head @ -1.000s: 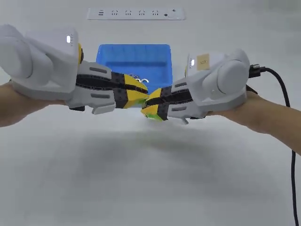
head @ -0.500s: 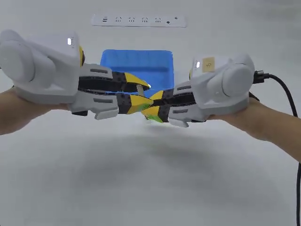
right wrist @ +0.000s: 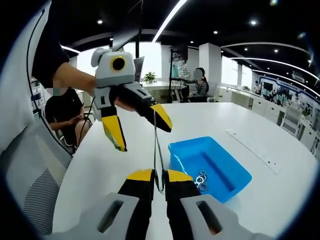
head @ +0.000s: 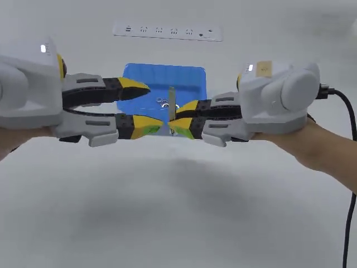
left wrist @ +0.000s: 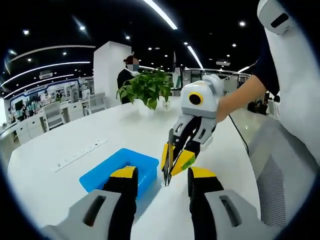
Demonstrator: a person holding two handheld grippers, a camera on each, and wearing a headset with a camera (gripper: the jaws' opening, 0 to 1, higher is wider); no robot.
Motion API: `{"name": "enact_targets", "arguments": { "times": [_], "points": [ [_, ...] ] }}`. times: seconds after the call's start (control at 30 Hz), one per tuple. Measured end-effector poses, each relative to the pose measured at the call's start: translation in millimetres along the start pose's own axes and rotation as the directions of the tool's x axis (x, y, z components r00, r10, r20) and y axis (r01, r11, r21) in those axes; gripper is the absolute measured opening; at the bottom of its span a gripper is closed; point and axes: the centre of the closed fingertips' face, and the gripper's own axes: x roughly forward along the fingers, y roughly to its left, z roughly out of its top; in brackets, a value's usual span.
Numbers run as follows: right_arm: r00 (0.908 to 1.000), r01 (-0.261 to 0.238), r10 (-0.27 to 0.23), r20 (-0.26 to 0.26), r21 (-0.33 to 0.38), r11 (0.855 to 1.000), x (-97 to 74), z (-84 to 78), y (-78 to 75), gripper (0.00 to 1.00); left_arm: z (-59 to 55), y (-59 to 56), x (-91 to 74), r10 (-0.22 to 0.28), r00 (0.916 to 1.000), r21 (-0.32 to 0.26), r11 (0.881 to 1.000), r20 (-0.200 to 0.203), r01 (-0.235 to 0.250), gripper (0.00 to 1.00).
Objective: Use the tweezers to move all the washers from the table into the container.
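My right gripper (head: 174, 118) is shut on the thin metal tweezers (head: 172, 97), which stand upright just in front of the blue container (head: 164, 78). A few washers (head: 163, 103) lie inside the container. My left gripper (head: 155, 107) faces the right one tip to tip, open, its jaws spread on either side of the tweezers without touching them. In the right gripper view the tweezers (right wrist: 158, 145) rise from my shut right gripper (right wrist: 159, 176), with washers (right wrist: 201, 180) in the container (right wrist: 220, 165). In the left gripper view the tweezers (left wrist: 170, 150) hang beyond my open left gripper (left wrist: 161, 172).
A white power strip (head: 167, 32) lies on the white table (head: 178, 201) behind the container. A black cable (head: 348, 145) trails from the right gripper. People sit at desks far behind, and a potted plant (left wrist: 147, 90) stands at the table's far end.
My left gripper has opened and drawn back a little to the left, away from the tweezers. The right gripper keeps hold of them. The head camera has tilted, shifting the scene down.
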Motion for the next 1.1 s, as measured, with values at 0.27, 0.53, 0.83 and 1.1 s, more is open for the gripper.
{"name": "enact_targets", "arguments": {
  "times": [0.27, 0.53, 0.83, 1.1],
  "points": [
    [0.9994, 0.018, -0.018, 0.03, -0.015, 1.0, -9.1, 28.7, -14.3, 0.09, -3.0, -0.5, -22.7, 0.102, 0.9909, -0.116, 0.989, 0.087, -0.092, 0.54],
    [0.9988, 0.043, -0.042, 0.024, -0.053, 0.998, -7.9, 44.5, -46.4, 0.09, -17.3, 7.9, -38.0, 0.297, 0.9417, -0.251, 0.934, 0.159, -0.252, 0.65],
    [0.9982, 0.056, -0.055, 0.025, -0.057, 0.997, 3.8, 51.8, -66.1, 0.09, -39.2, 0.2, -32.4, 0.317, 0.9428, -0.233, 0.929, 0.103, -0.287, 0.67],
    [0.995, 0.085, -0.086, 0.05, 0.025, 0.996, 12.9, 42.1, -90.1, 0.09, -56.8, -3.1, -25.6, 0.325, 0.944, -0.228, 0.925, 0.055, -0.305, 0.63]
  ]
}}
